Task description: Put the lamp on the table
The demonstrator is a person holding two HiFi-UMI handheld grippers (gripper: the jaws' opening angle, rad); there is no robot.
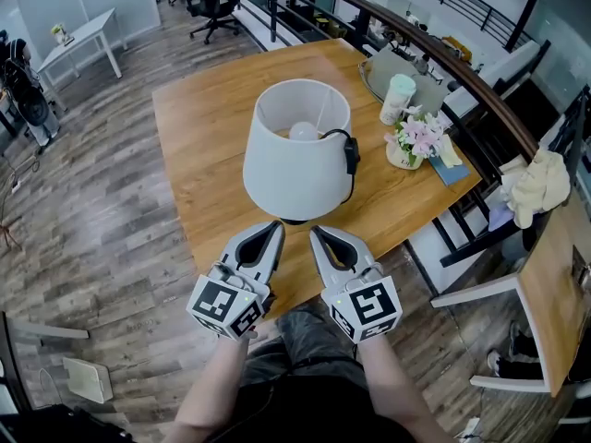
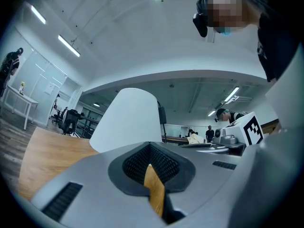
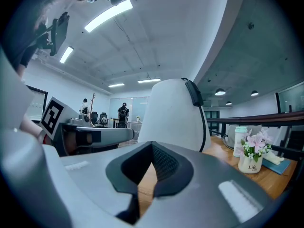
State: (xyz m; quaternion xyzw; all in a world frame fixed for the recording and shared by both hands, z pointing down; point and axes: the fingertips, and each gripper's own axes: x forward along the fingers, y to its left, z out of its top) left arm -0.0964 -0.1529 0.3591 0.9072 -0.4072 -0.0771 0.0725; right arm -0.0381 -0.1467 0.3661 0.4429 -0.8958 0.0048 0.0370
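Observation:
A white lamp (image 1: 295, 150) stands upright on the wooden table (image 1: 199, 127), its bulb (image 1: 303, 132) showing through the open top of the shade. A black cord with a switch (image 1: 351, 155) hangs down the shade's right side. Both grippers hover at the table's near edge, just in front of the lamp's base and apart from it. The left gripper (image 1: 275, 229) is shut with nothing in it, and so is the right gripper (image 1: 317, 233). The lamp (image 2: 128, 118) rises beyond the left gripper (image 2: 151, 167). In the right gripper view the lamp (image 3: 173, 113) stands past the right gripper (image 3: 149, 167).
A small pot of pink flowers (image 1: 411, 141), a white cup (image 1: 399, 98), a grey tray (image 1: 411, 77) and a blue book (image 1: 450, 169) sit at the table's right side. A dark railing (image 1: 462, 67) runs behind. A chair with cloth (image 1: 536, 187) and another table (image 1: 554, 284) stand right.

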